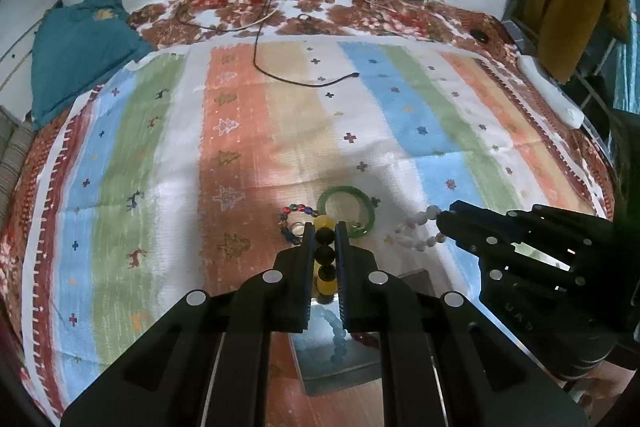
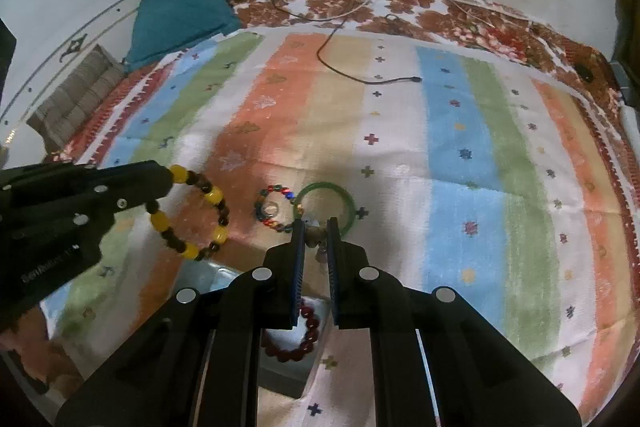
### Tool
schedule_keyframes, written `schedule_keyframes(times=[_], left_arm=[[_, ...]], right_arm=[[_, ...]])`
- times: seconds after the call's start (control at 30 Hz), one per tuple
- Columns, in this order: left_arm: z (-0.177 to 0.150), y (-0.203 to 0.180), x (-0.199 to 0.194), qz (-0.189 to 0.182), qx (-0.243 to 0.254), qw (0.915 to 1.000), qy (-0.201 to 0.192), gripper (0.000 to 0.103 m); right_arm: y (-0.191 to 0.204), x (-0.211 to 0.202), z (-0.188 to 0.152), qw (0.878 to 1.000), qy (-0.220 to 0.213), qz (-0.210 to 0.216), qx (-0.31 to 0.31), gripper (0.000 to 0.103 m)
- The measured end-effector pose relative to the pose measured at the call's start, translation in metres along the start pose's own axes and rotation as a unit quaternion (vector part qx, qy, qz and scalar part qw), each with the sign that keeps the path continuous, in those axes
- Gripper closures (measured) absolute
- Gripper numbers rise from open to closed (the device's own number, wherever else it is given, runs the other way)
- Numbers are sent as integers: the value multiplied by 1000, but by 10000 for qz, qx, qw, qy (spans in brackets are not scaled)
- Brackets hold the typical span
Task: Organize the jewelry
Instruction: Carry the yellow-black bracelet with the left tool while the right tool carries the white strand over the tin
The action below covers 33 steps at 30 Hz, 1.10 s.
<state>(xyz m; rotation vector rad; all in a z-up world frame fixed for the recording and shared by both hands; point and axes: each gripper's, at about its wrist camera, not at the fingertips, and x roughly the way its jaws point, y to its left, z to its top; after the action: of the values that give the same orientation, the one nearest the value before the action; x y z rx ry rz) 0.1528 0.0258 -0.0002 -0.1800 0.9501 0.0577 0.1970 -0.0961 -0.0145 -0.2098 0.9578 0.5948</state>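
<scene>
Left gripper (image 1: 324,231) pinching yellow-black bracelet (image 2: 192,211); right gripper (image 2: 314,227) pinching white bracelet (image 1: 416,231); striped cloth (image 1: 280,131) beneath.

Two low forward views, shared striped cloth (image 1: 248,131)

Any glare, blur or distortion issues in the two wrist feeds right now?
Left wrist: heavy fisheye bend, dark vignette corners; bright glare patch on the striped cloth behind the green bangle; the shiny metal tray reflects light. Right wrist: same barrel distortion; a soft shadow falls over the cloth near the yellow-and-black bead bracelet; a small blue glint shows on the multicoloured bead bracelet; edges soft.
</scene>
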Motion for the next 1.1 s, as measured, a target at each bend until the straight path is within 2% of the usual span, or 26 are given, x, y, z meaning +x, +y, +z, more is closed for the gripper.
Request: schedule_keyframes(times=[1.1], left_arm=[[-36,-7,-41,-168,32,9994,-286,94]], right_arm=[[25,-41,-38,9993,-167,290,-135,91]])
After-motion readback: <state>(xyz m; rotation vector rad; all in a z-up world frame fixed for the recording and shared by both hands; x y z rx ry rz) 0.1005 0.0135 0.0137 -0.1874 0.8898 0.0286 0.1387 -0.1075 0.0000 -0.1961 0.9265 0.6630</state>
